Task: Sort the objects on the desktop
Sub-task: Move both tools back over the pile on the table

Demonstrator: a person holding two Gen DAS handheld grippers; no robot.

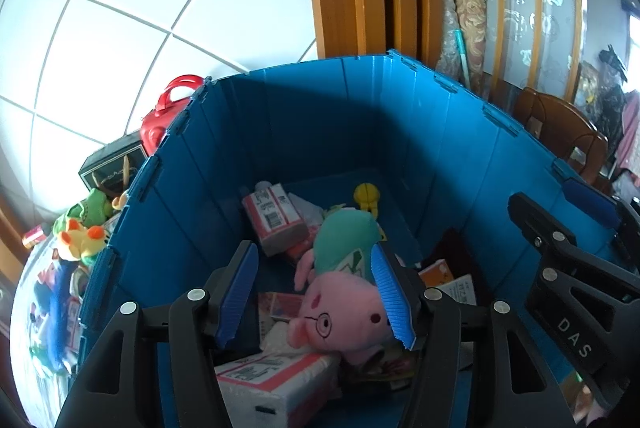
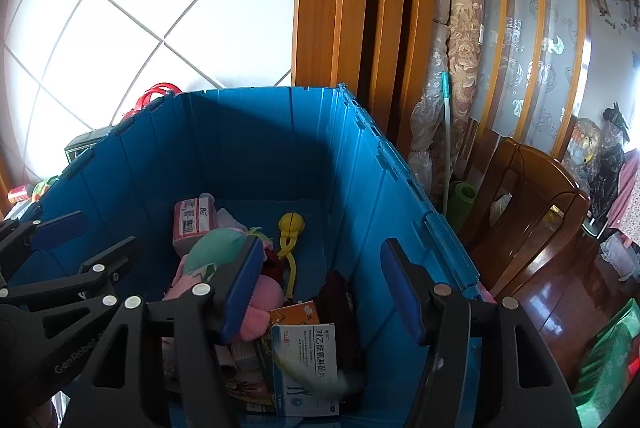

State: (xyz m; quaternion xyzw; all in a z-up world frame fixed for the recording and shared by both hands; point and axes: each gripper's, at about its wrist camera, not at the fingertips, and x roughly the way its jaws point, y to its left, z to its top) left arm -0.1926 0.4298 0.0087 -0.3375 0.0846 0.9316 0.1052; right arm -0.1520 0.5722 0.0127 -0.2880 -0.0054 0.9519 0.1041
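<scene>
Both grippers, left gripper and right gripper, hang wide open and empty over the blue bin mid-frame, so lift yours clear before reaching again.

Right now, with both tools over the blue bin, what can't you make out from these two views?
- Bin floor near the camera: hidden by the left tool and right tool bodies in their own views.
- Items under the pink pig plush: covered by it, left view.
- Small print on the white medicine box: too small; a blurred pale streak crosses it, right view.
- Toys outside the blue bin: partly behind its left wall.
</scene>
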